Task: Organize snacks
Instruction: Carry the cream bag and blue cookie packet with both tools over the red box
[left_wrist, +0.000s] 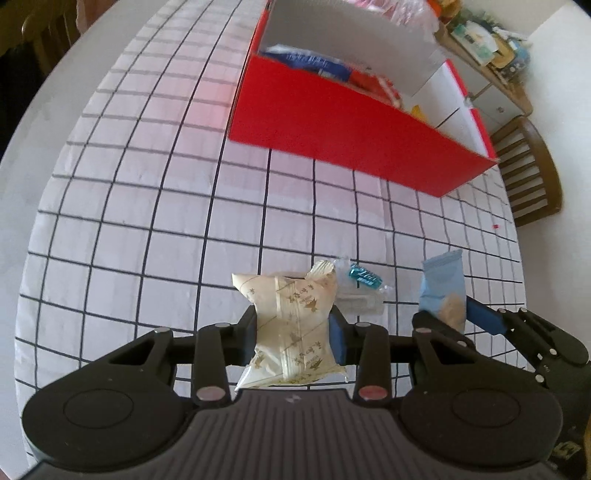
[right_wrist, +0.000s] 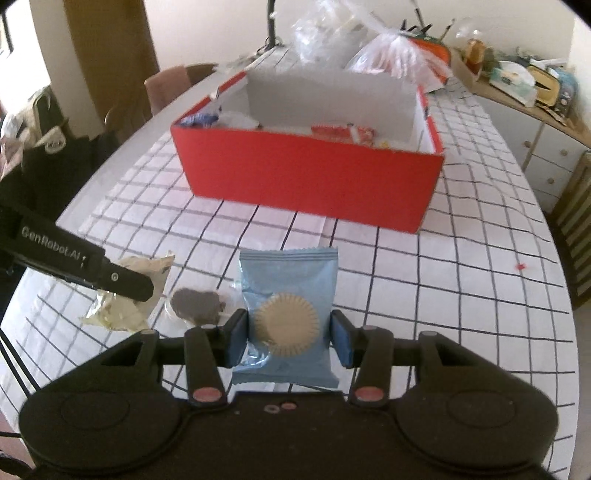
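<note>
1. Left wrist view: a cream packet (left_wrist: 291, 325), crinkled and printed with a faint gold pattern, is clamped between the blue pads of the left gripper (left_wrist: 293, 334). A red box (left_wrist: 343, 140) with white inner walls is seen farther off on the checked tablecloth (left_wrist: 147, 192); blue and red wrappers are visible inside it, blurred. Just beyond the cream packet, a small clear wrapper with a teal sweet (left_wrist: 364, 277) lies on the cloth. To the right, a pale blue packet (left_wrist: 441, 284) is held by the right gripper (left_wrist: 448, 315).

2. Right wrist view: the pale blue packet (right_wrist: 290, 317), smooth, with serrated end seams and a round scalloped biscuit printed on it, is pinched at both sides by the right gripper (right_wrist: 290, 339). The red box (right_wrist: 306, 177) stands ahead, a grey cardboard divider rising inside it; red-and-white and blue wrappers are seen at its bottom. Tied clear plastic bags (right_wrist: 391, 51) stand behind it. At the left, the cream packet (right_wrist: 125, 306) is partly hidden by the left gripper's black finger (right_wrist: 110, 277). A dark brown biscuit in a clear wrapper (right_wrist: 197, 304) lies between the two packets.
</note>
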